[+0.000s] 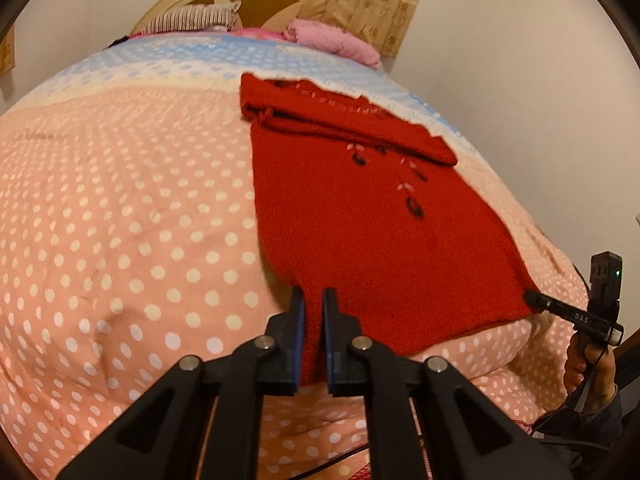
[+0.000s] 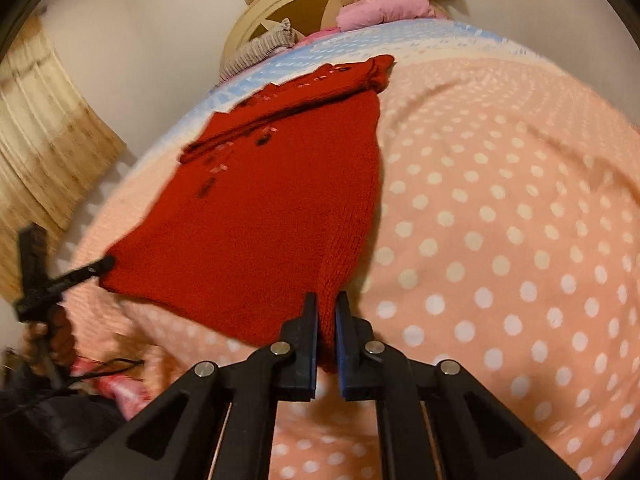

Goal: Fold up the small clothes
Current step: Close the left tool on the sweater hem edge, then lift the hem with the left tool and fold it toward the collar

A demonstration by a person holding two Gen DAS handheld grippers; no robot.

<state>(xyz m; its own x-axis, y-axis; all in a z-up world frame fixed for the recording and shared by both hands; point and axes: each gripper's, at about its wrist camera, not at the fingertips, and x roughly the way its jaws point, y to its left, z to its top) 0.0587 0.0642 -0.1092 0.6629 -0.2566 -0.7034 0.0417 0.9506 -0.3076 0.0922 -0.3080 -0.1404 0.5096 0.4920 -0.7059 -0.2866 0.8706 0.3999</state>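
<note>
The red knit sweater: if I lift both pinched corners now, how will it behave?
Probably floppy: the red knit sweater drapes over the bedspread. Likely sags between left gripper and right gripper. The folded-over top may unfold.

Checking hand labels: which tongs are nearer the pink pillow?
Right. Both tongs grip the sweater's near hem; the pillow lies beyond the right corner.

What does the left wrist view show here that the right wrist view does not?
Only the left wrist view shows the left tongs shut on the red sweater, with the right tongs seen from the side. Only the right wrist view shows the right tongs close up and the left-hand curtain. Both show the sweater, polka-dot bedspread and pink pillow.
</note>
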